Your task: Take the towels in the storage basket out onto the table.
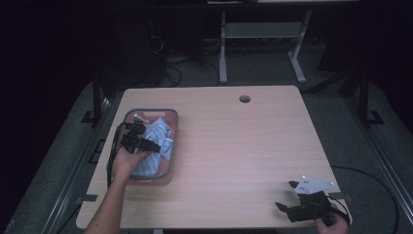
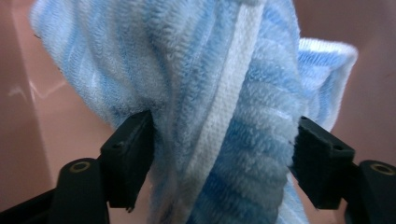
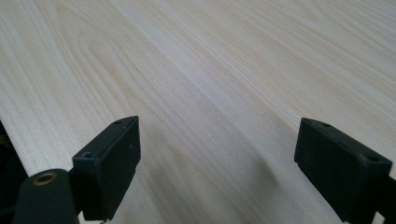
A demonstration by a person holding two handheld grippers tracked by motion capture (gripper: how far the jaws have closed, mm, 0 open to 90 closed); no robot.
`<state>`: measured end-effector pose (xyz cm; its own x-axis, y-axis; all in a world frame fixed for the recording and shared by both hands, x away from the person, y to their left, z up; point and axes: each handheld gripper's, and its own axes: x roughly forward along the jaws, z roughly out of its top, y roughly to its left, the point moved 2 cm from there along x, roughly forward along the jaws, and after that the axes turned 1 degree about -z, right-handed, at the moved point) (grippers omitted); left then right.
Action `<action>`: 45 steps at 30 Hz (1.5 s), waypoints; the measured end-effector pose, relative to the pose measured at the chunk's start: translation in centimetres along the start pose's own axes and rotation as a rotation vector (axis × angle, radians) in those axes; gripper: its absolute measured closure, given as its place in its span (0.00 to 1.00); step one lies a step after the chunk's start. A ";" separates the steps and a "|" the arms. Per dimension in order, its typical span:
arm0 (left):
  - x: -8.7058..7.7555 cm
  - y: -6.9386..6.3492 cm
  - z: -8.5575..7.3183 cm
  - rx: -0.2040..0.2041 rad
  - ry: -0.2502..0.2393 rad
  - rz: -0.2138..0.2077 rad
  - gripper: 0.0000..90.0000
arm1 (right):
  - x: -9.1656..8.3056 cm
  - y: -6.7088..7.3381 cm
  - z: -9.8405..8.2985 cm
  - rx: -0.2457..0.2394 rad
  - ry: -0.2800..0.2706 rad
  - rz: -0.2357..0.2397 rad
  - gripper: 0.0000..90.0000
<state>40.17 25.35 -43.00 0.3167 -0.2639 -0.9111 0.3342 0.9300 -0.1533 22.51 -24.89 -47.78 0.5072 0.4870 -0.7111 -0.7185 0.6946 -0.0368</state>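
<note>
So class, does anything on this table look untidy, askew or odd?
Only the blue striped towel: it lies crumpled in the pink basin at the table's left, not folded. The left claw is wide open around a fold. The right claw hovers open over bare wood.

1. A lab or recording workspace, dim all round
2. A bare wooden desk (image 1: 234, 146) with a cable hole (image 1: 244, 99) stands on grey carpet (image 1: 360, 161)
3. Loose cables (image 1: 168, 61) lie on the floor behind it
4. A second desk's white metal legs (image 1: 223, 48) stand beyond
5. Dark stand feet (image 1: 92, 114) flank the desk
</note>
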 end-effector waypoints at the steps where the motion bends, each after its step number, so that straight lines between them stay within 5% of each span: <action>1: 0.3 0.0 0.0 0.009 0.018 0.000 0.34 | 0.0 0.0 0.0 0.000 0.000 0.000 0.15; 6: 0.5 -0.4 -0.1 0.050 0.046 0.002 0.43 | 0.1 0.1 0.0 -0.003 0.008 0.000 0.15; 12: 1.0 -0.9 0.1 0.089 0.094 0.050 0.49 | 0.3 0.2 0.1 -0.011 0.009 0.000 0.15; 22: 1.1 -1.1 0.3 0.076 0.112 0.074 0.60 | 0.2 0.2 0.1 -0.005 0.008 0.000 0.15; 32: 0.5 -1.6 0.0 0.108 0.111 0.092 0.71 | 0.5 0.3 0.3 -0.017 0.007 -0.001 0.15; 38: -0.5 -1.2 -0.5 0.098 0.079 0.049 0.73 | 0.5 0.2 0.4 -0.015 0.004 -0.009 0.15; 45: -2.2 -1.3 -1.1 0.099 -0.024 -0.035 0.74 | 0.4 -0.3 0.2 -0.002 0.005 -0.016 0.15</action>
<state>38.06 24.99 -41.18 0.3239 -0.3030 -0.8963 0.4308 0.8906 -0.1454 23.04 -24.77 -47.92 0.5164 0.4729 -0.7139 -0.7112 0.7012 -0.0499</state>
